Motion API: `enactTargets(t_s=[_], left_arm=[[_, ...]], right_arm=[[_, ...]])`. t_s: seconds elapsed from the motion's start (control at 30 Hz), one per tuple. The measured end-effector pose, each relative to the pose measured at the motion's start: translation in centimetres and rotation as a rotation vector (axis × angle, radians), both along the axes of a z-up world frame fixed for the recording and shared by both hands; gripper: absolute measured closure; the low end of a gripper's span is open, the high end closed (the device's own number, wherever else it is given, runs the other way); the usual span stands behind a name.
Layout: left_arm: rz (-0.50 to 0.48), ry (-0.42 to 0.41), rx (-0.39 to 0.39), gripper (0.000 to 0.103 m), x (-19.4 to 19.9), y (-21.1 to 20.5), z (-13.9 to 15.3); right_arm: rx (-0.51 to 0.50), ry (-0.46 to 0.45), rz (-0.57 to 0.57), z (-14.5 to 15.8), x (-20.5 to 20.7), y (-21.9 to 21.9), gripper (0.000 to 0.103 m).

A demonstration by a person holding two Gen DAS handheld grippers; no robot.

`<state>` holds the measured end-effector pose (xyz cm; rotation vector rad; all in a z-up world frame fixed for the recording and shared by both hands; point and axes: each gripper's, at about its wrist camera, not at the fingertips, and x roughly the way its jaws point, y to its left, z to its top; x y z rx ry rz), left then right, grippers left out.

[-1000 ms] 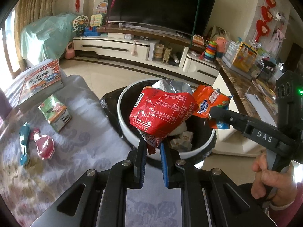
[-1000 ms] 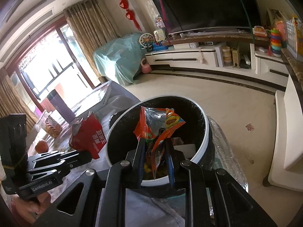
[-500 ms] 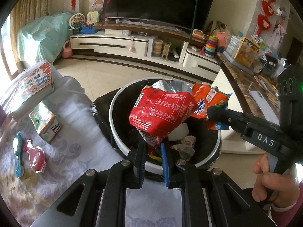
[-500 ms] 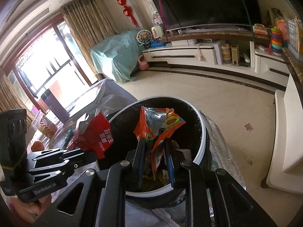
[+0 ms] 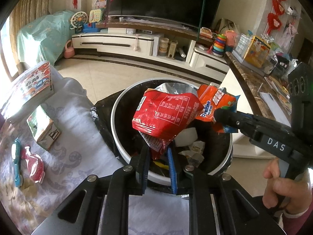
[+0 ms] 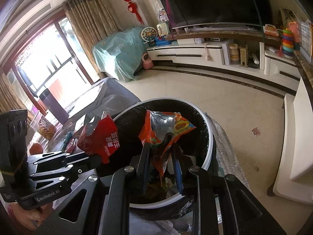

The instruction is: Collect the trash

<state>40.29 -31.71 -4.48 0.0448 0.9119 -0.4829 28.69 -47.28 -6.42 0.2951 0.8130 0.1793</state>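
A white-rimmed trash bin (image 5: 117, 117) with a black liner stands beside the table, with paper scraps inside. My left gripper (image 5: 158, 156) is over its near rim with a red snack wrapper (image 5: 166, 113) upright between its pads. Its jaws are opening but still touch the wrapper's lower end. My right gripper (image 6: 161, 156) hangs over the bin (image 6: 209, 137) with an orange wrapper (image 6: 168, 129) between its pads; its jaws are opening too. Each view shows the other gripper: the left gripper (image 6: 97, 158) with the red wrapper (image 6: 101, 137), the right gripper (image 5: 217, 115) with the orange wrapper (image 5: 213, 101).
The clothed table (image 5: 78, 146) at left carries a picture book (image 5: 33, 86), a small carton (image 5: 43, 131), a red pouch (image 5: 35, 166) and a teal item (image 5: 15, 160). A person's hand (image 5: 281, 180) holds the right gripper's handle. A marble counter (image 5: 252, 82) runs along the right.
My left gripper has carried the red wrapper further over the bin, which now sits lower and more central. Both pairs of jaws stand slightly wider. The right gripper has stayed in place.
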Motion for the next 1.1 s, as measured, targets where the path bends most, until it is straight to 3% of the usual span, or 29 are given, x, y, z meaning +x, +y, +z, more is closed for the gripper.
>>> enactTargets(t_s=[0.07,0.13,0.23,0.4,0.6,0.7,1.1], left_arm=[[0.005,-0.003,-0.007,0.072,0.0,0.1,0.0],[0.009,-0.005,-0.011,0.061,0.0,0.1,0.1],[0.012,-0.012,0.0,0.057,-0.3,0.1,0.1],[0.032,-0.022,-0.011,0.052,-1.8,1.1,0.0],[0.088,-0.067,-0.019,0.036,-5.5,3.7,-0.4],[0.136,-0.071,-0.035,0.03,-7.5,5.4,-0.8],[0.314,-0.048,-0.114,0.029,-12.3,13.9,-1.7]], right_arm=[[0.001,0.001,-0.008,0.0,0.1,-0.2,0.079],[0.004,0.007,-0.013,0.0,0.2,-0.3,0.072],[0.006,0.007,-0.022,0.1,0.1,-0.6,0.057],[0.015,-0.005,-0.032,0.4,-0.5,-0.7,0.041],[0.072,-0.03,-0.019,0.8,-2.2,0.1,0.012],[0.079,-0.042,-0.003,0.9,-3.2,1.1,0.011],[0.017,-0.092,0.09,2.1,-6.3,7.5,0.004]])
